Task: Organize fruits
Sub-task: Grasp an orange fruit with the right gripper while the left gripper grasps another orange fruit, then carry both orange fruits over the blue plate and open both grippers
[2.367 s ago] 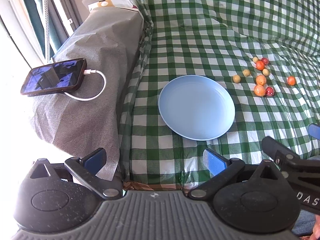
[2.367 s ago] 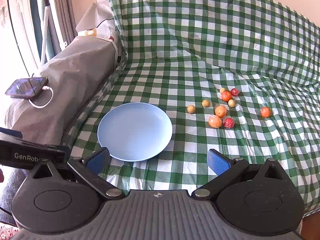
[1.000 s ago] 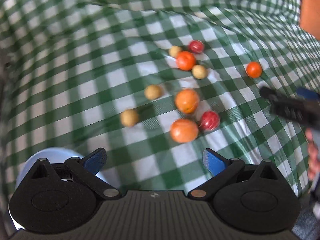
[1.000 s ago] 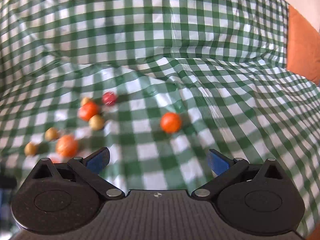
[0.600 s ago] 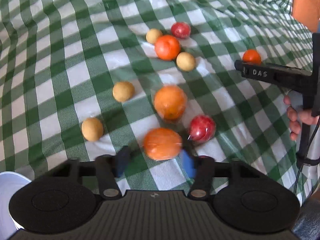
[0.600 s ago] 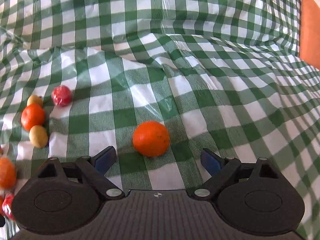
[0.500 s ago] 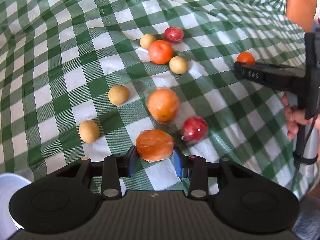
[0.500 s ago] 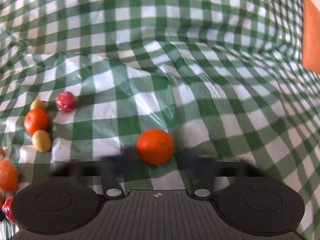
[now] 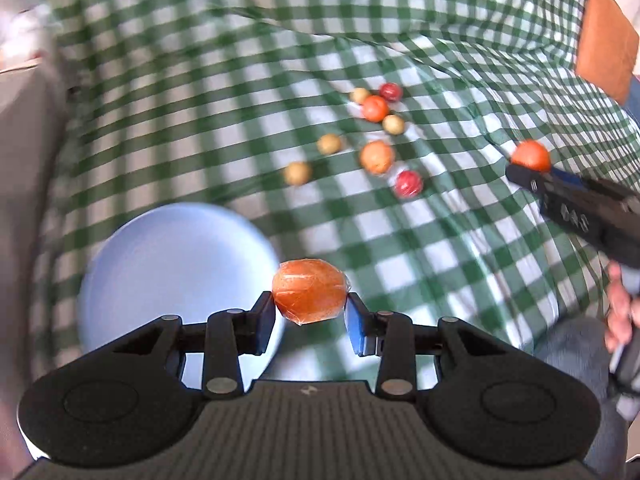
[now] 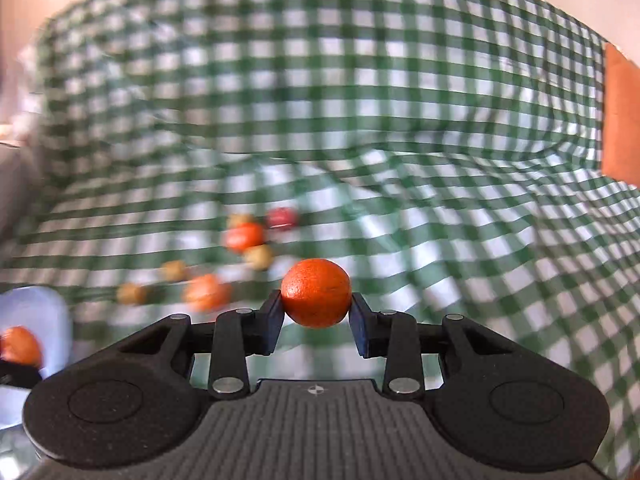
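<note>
My left gripper (image 9: 310, 312) is shut on a plastic-wrapped orange (image 9: 309, 290) and holds it in the air near the right edge of the light blue plate (image 9: 168, 264). My right gripper (image 10: 316, 316) is shut on a plain orange (image 10: 316, 298), lifted off the cloth; it also shows in the left wrist view (image 9: 531, 155). Several fruits lie on the checked cloth: another wrapped orange (image 9: 377, 156), a small orange (image 9: 375, 108), two red ones (image 9: 408, 183) (image 9: 390, 91) and tan ones (image 9: 297, 172).
A green-and-white checked cloth (image 9: 400, 240) covers the seat and backrest. A grey covered armrest (image 9: 24, 140) is at the left. An orange cushion (image 9: 604, 52) stands at the far right. The person's hand (image 9: 620, 312) holds the right gripper handle.
Both grippers closed on an orange each and lifted them off the cloth. The left one has swung back toward the plate; both views are blurred by motion.
</note>
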Motion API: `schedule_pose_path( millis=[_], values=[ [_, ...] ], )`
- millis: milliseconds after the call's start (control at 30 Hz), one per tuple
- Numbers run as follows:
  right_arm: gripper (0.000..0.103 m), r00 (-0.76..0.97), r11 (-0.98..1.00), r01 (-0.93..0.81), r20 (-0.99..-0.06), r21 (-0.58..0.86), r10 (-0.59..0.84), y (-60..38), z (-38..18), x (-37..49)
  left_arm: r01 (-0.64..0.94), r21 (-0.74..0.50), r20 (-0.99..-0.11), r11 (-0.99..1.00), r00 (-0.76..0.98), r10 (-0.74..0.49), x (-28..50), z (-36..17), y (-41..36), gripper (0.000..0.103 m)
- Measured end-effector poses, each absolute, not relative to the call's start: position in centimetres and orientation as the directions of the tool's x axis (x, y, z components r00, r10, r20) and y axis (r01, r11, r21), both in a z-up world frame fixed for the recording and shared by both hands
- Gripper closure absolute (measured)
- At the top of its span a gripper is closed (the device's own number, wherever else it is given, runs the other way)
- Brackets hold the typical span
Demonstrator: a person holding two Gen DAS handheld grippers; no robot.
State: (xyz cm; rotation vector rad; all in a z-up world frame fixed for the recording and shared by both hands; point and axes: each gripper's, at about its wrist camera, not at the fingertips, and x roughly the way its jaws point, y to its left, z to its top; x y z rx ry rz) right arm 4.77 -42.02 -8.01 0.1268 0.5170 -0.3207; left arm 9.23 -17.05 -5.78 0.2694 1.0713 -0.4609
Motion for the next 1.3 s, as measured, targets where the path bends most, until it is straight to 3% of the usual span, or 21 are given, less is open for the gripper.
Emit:
schedule_pose_path(
  millis=[233, 500, 1300],
  values=[
    [0.066, 0.866, 0.984, 0.134, -0.496, 0.117, -0.059, -30.3, -4.8, -0.9, 0.367, 0.032, -0.855, 0.930, 0.492, -0.164, 3.8, -1.2, -7.7, 0.061],
    [0.066, 0.863, 0.995, -0.052, -0.497, 0.082, 0.086, -20.1, -2.9, -5.2, 0.282, -0.001, -0.824, 0.959, 0.544, -0.161, -0.7, 0.5, -0.6, 0.061],
    [0.066, 0.857, 0.997, -0.072, -0.512, -0.009, 0.057, -16.4, -2.4, -7.2, 0.263, -0.057, -0.785, 0.963, 0.584, -0.206, -2.6, 1.1, 2.4, 0.061]
  ],
)
